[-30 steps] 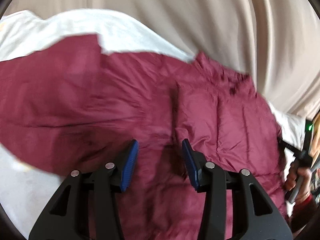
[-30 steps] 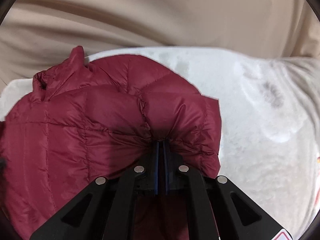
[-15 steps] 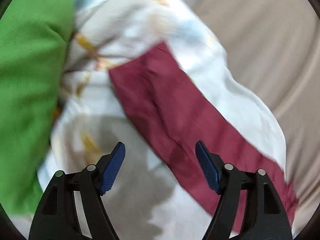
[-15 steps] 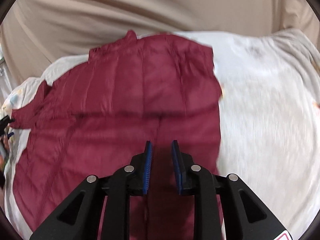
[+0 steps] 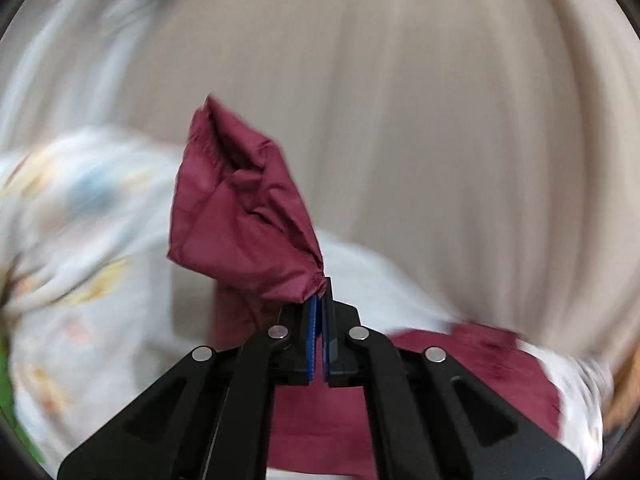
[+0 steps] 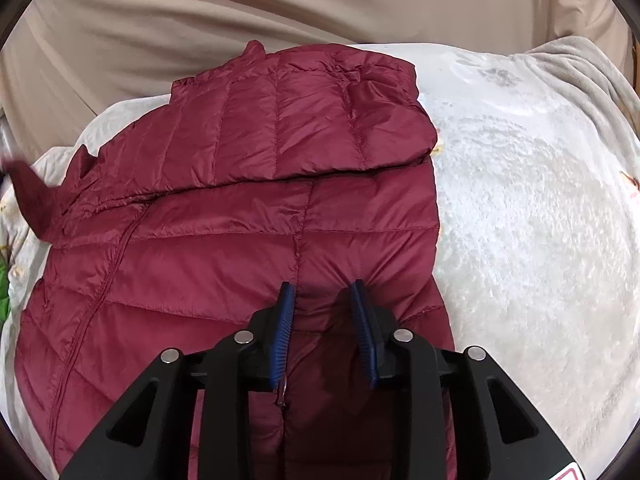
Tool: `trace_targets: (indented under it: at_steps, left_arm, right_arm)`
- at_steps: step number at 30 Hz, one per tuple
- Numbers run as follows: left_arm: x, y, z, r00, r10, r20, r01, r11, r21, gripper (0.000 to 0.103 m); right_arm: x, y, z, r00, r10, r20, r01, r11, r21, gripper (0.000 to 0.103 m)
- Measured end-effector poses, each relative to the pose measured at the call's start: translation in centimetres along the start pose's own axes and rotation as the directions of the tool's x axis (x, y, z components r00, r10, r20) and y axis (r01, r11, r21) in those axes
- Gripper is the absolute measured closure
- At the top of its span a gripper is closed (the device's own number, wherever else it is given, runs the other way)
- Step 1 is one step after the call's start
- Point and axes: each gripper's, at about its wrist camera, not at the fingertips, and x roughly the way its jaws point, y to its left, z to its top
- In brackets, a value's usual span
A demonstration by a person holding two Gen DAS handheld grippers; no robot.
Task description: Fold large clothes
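A dark red quilted puffer jacket [image 6: 248,232] lies spread on a white bed cover [image 6: 520,208], one sleeve folded across its upper part. My right gripper [image 6: 322,292] is open, its blue pads pressing down on the jacket near the right edge. My left gripper [image 5: 320,292] is shut on a sleeve end [image 5: 240,216] of the jacket, held lifted above the bed. In the right wrist view that sleeve end [image 6: 32,192] rises at the far left.
Beige curtain [image 6: 280,12] hangs behind the bed. A patterned white sheet [image 5: 72,240] and a bit of green fabric [image 6: 3,292] lie at the left. A grey blanket edge [image 6: 580,68] runs along the bed's far right.
My left gripper swung over, closed on the sleeve end and lifted it. My right gripper let go of the folded sleeve, opened wider and came down on the jacket body.
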Motion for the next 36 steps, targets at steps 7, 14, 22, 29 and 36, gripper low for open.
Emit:
trace_targets:
  at_steps: [7, 14, 22, 29, 36]
  left_arm:
    - [1.5, -22.8, -6.8, 0.906, -0.358, -0.225, 0.396, 0.906, 0.153, 0.102]
    - [5.7, -32.5, -14.9, 0.829, -0.393, -0.399, 0.481, 0.865, 0.147, 0.102]
    - [-0.1, -25.6, -4.3, 0.942, -0.308, -0.13, 0.328, 0.927, 0.18, 0.103]
    - [-5.7, -13.9, 5.0, 0.992, -0.004, 0.124, -0.014, 0.99, 0.143, 0.103]
    - [-5.3, -7.7, 7.1, 0.984, 0.079, 0.16, -0.086, 0.995, 0.041, 0.103]
  right_arm:
    - [-0.1, -0.3, -0.1, 1.0, 0.024, 0.005, -0.024, 1.0, 0.016, 0.07]
    - [-0.8, 0.2, 1.3, 0.998, 0.061, -0.017, -0.061, 0.998, 0.007, 0.069]
    - [4.4, 14.1, 8.4, 0.885, 0.423, -0.193, -0.441, 0.895, -0.061, 0.084]
    - [9.6, 29.9, 8.5, 0.868, 0.429, -0.25, -0.488, 0.831, -0.268, 0.095]
    - [14.5, 37.0, 9.5, 0.845, 0.437, -0.309, -0.511, 0.83, -0.224, 0.096]
